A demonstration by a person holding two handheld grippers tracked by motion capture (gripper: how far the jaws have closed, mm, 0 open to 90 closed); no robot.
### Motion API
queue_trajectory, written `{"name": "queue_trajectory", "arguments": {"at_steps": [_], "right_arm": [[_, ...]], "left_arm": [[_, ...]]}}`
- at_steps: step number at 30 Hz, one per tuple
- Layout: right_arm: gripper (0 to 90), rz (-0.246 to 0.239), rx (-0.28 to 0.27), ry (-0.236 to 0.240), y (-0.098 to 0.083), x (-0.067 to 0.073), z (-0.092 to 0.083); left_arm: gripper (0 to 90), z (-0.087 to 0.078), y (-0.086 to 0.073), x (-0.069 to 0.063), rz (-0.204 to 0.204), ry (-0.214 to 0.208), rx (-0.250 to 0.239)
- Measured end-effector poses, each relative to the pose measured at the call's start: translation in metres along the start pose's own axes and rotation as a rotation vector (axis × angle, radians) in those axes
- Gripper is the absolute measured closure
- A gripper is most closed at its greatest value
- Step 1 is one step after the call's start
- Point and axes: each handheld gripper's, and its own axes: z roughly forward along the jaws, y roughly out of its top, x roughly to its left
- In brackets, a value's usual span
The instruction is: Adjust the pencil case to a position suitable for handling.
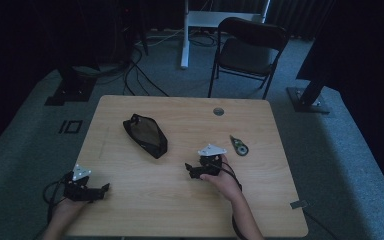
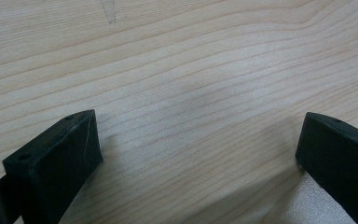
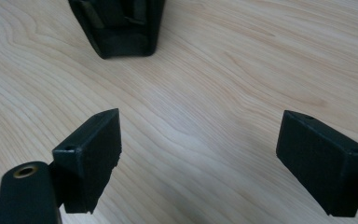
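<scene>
Your right gripper (image 1: 189,169) pointed at the pouch (image 1: 145,135), which lay mid-table just ahead; both grippers' jaws stood wide apart, empty. Left gripper (image 1: 103,189) rested near the edge. You looked mid-approach; next, close the gap to its near end.

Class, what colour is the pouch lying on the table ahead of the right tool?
Black; the pouch shows best in the high view.

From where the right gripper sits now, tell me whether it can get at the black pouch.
Probably yes. The right gripper has its jaws open and aimed at the black pouch, with only bare table between them. It does not touch the pouch yet.
</scene>
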Motion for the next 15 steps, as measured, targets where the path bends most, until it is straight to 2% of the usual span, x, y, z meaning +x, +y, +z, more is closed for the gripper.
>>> {"name": "queue_trajectory", "arguments": {"at_steps": [7,15], "right_arm": [[13.7,-0.013,-0.014,0.042,0.010,0.014,0.014],[13.6,-0.012,-0.036,0.066,0.022,0.026,0.027]], "left_arm": [[0.0,0.000,0.000,0.000,0.000,0.000,-0.001],[0.0,0.000,0.000,0.000,0.001,0.000,0.000]]}}
